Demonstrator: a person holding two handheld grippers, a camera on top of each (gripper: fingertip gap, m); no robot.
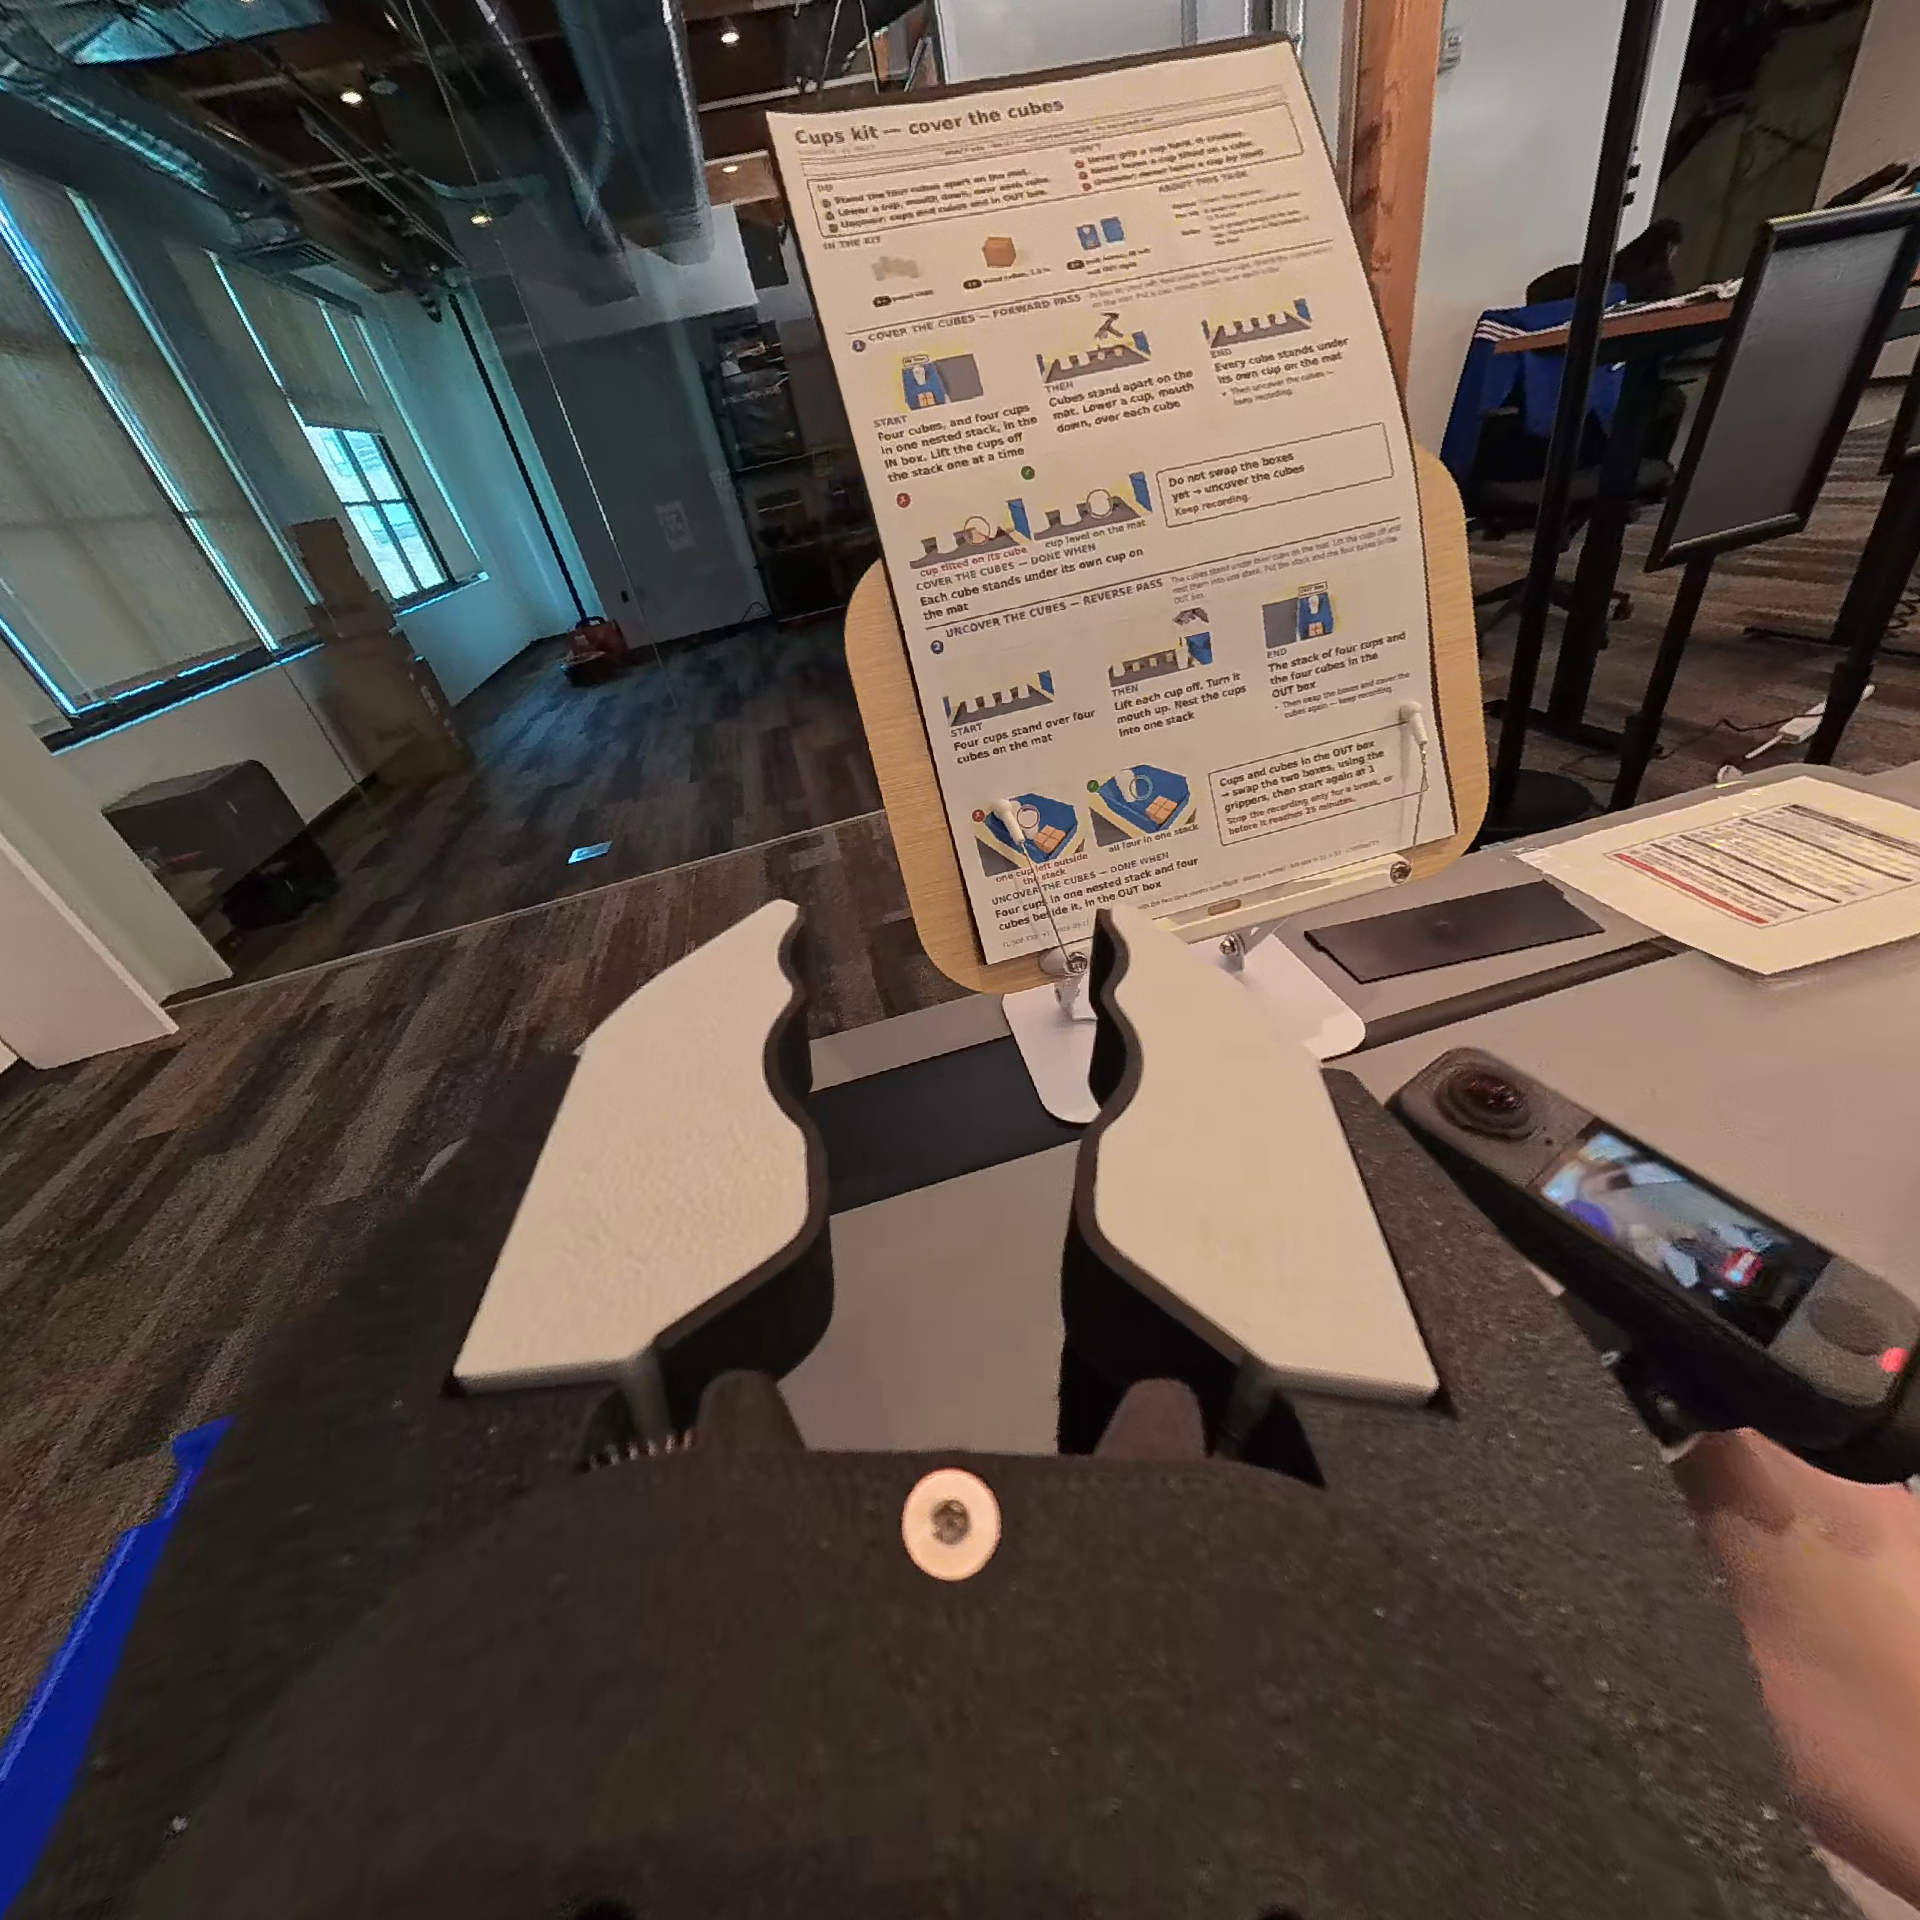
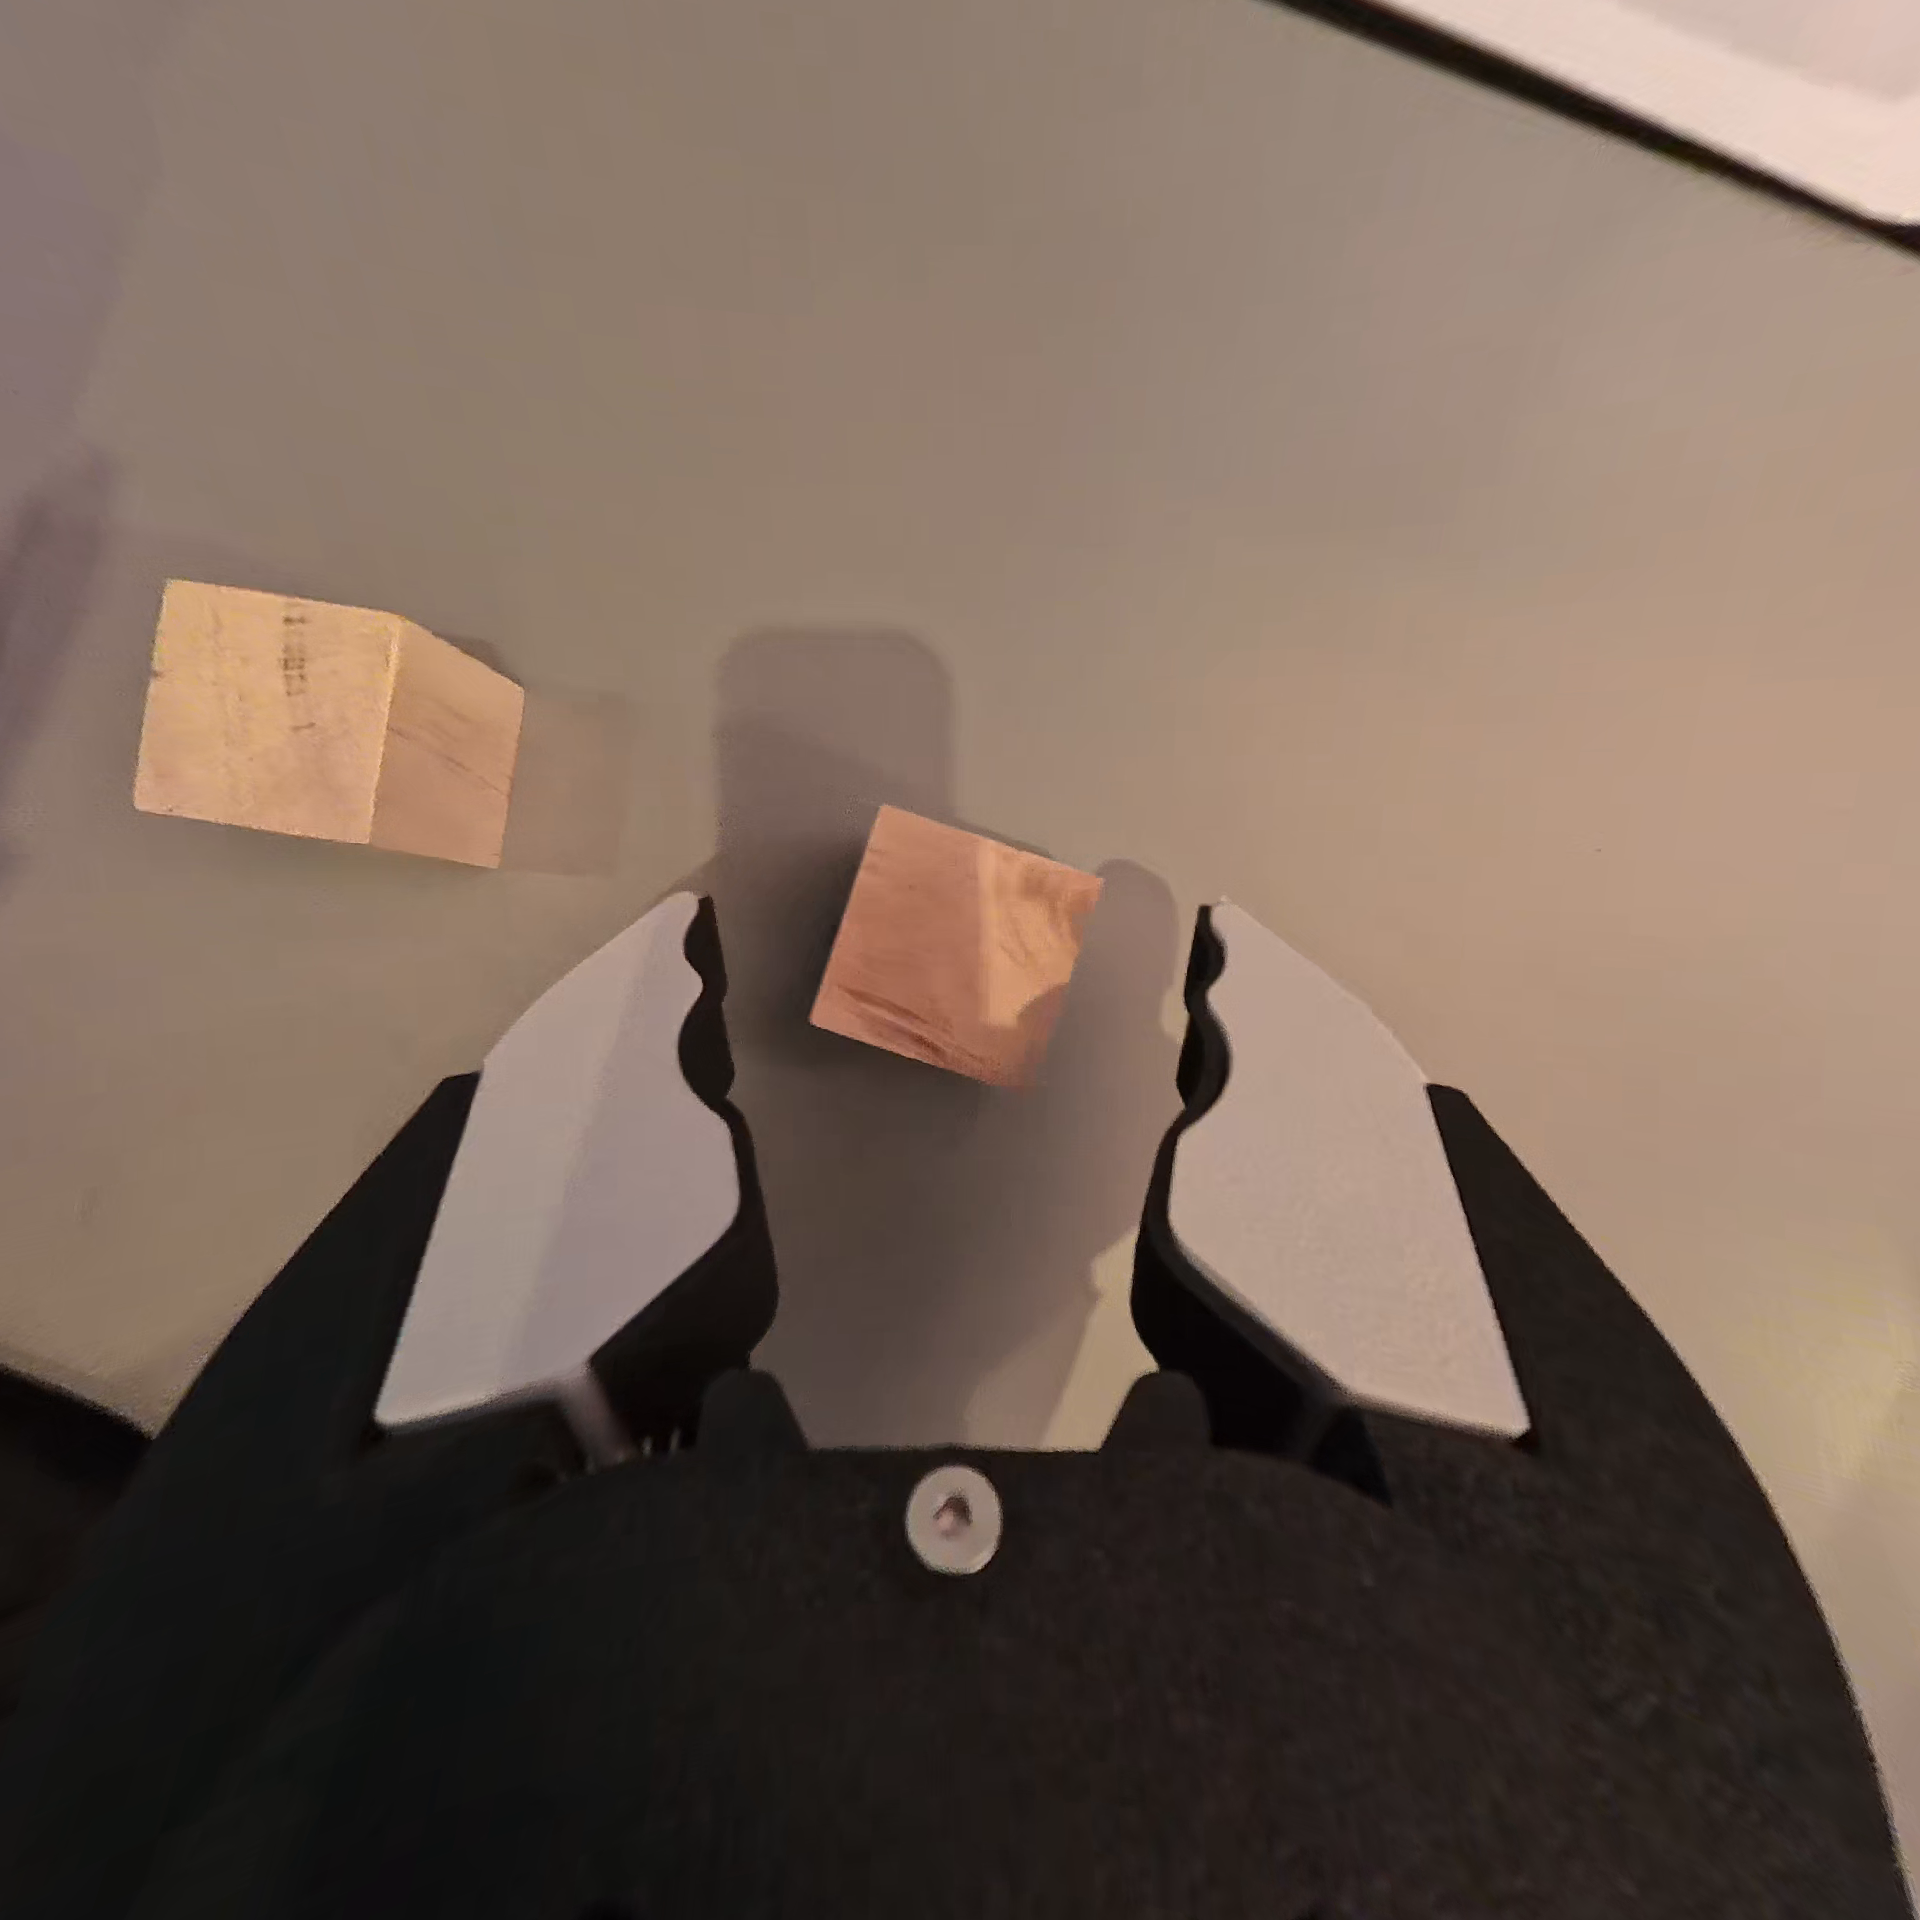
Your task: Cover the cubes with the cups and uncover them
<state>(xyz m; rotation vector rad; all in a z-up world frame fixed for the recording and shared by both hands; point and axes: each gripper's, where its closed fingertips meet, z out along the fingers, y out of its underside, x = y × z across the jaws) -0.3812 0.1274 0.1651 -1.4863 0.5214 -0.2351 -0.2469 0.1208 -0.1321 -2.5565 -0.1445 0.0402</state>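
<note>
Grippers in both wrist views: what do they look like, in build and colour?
Both match. The left gripper and the right gripper each have a matte black, grainy body with one pale round screw at its centre. The fingers are broad light grey plates on black backing, with wavy inner edges. The right gripper's black camera unit carries a small lit screen.

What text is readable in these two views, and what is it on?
I don't quote writing; these things bear it:
Instruction sheet on the wooden stand: printed headings, steps and small pictures, mostly legible.
Paper flat on the table: print too small to read.
Pale cube: faint dark stamp on its top face, blurred.
Darker cube: no marks.
</note>
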